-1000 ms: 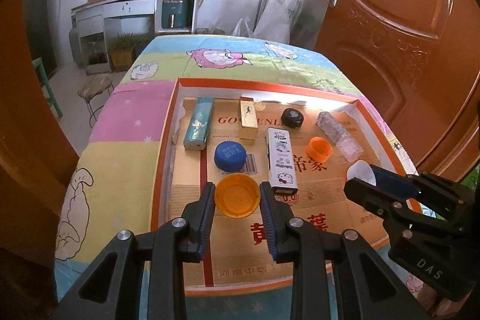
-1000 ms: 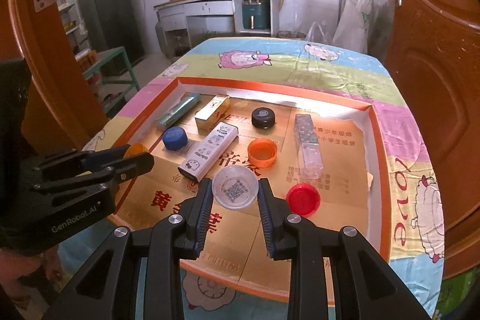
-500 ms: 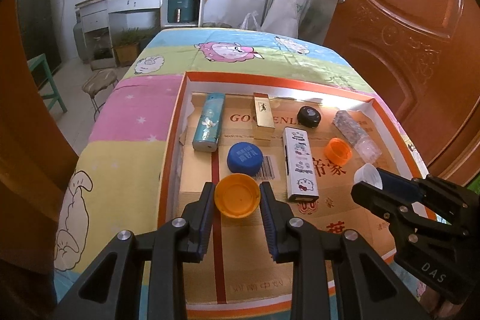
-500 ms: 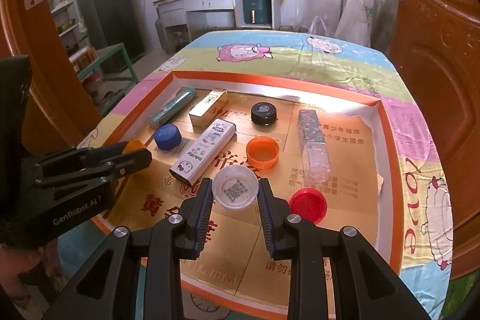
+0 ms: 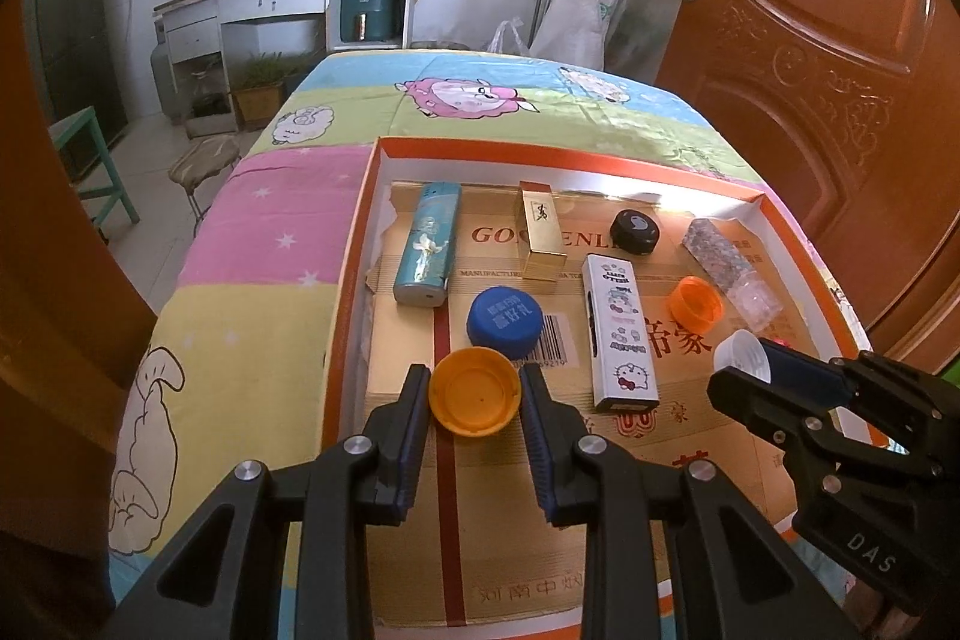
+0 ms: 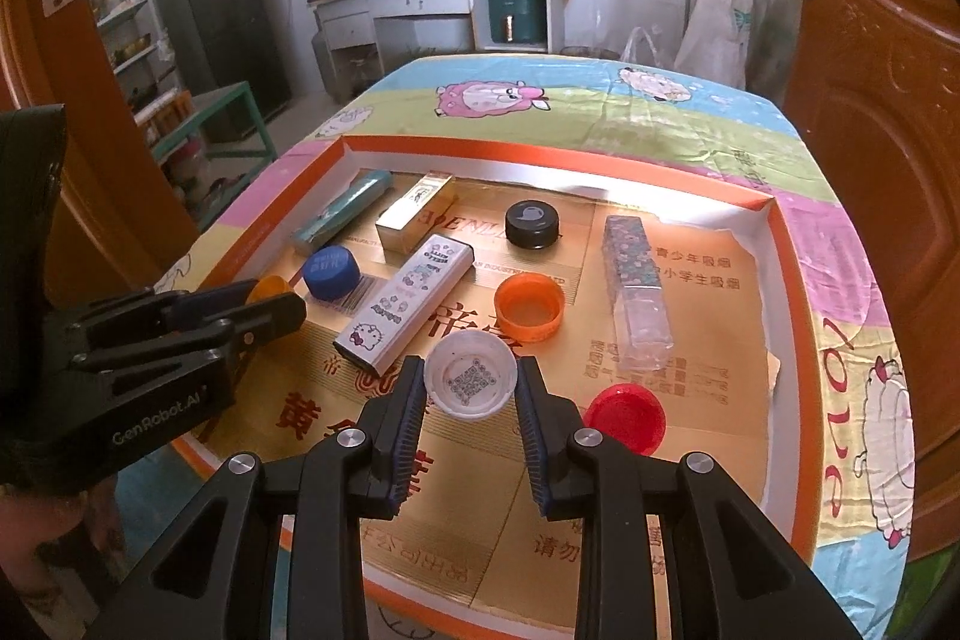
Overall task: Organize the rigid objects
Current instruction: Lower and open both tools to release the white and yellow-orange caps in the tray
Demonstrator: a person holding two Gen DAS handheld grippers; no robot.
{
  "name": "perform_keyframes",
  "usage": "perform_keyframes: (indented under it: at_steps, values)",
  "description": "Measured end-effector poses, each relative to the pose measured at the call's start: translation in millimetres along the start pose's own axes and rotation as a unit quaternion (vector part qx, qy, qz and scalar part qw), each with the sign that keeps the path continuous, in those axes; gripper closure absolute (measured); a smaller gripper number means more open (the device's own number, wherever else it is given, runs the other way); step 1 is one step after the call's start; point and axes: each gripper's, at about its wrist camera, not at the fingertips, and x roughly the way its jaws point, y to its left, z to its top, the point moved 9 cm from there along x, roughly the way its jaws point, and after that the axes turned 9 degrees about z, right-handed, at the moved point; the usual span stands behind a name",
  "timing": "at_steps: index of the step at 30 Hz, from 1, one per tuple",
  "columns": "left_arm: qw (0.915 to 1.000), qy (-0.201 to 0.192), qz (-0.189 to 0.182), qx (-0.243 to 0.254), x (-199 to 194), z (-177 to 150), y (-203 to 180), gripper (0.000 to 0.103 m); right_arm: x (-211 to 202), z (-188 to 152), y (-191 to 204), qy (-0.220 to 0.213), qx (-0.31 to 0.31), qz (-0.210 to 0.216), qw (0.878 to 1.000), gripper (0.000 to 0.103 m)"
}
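Two caps held, one per tool, low centre of each frame over the tray.
Left tool pinches the yellow cap, right tool the white cap; both look light, stiff, slippery, best gripped across the rim.

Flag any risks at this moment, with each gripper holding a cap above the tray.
The left gripper pinches the yellow cap only by its rim, open side up; the round edge could slip or rotate out. The right gripper grips the white cap the same way. Lowering it may bump the orange cap or Hello Kitty box, both close below in the tray.
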Motion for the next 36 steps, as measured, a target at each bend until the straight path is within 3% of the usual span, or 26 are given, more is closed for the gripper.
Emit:
perform_keyframes:
  at_steps: [36]
  values:
    - [0.9999,0.002,0.004,0.009,4,-2,-2,0.073,16,-4,-3,0.017,-0.001,-0.005,1.0,0.072]
